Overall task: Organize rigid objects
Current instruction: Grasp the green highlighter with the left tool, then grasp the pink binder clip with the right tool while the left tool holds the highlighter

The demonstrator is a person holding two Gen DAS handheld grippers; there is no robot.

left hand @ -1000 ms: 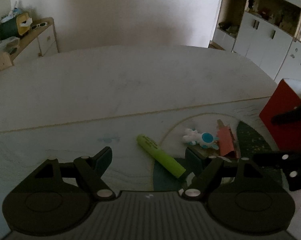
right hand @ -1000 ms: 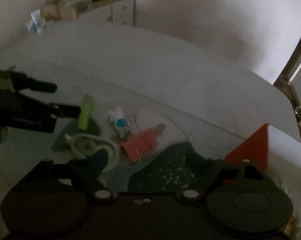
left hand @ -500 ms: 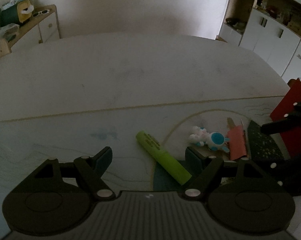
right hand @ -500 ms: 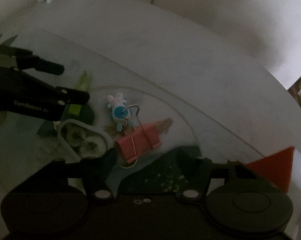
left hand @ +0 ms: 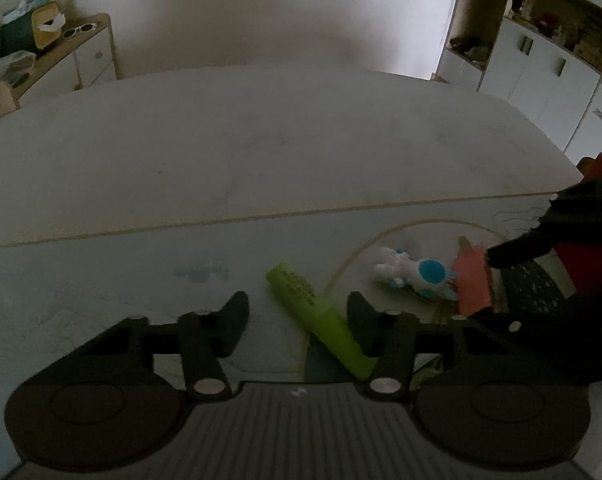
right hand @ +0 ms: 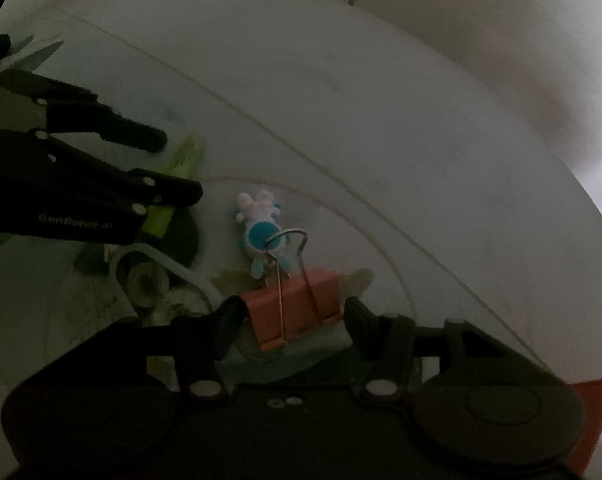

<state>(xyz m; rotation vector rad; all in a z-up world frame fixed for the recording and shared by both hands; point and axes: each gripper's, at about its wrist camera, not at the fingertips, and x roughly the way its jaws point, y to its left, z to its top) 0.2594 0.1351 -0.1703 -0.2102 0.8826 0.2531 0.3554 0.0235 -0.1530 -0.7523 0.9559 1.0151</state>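
A lime-green highlighter [left hand: 313, 312] lies slantwise on the pale table mat [left hand: 101, 280], between the fingers of my left gripper [left hand: 299, 320]. Its jaws are closing; the right finger [left hand: 361, 320] is at the pen's near end and the left one stands apart. A pink binder clip [right hand: 293, 308] with wire handles lies between the fingers of my right gripper [right hand: 293, 320]. Those jaws are closing too, with a sliver of gap at the right finger. A small white-and-blue toy figure [right hand: 261, 232] lies just beyond the clip.
A white oval object [right hand: 149, 276] rests left of the clip, under the left gripper [right hand: 177, 168]. A red box [right hand: 593, 412] stands at the right. The mat has a dark green patch [left hand: 537, 284]. A side cabinet [left hand: 81, 60] and white cupboards [left hand: 541, 68] stand beyond the table.
The left jaws have narrowed around the highlighter. My right gripper has rolled, moved over the pink clip and narrowed its jaws around it.
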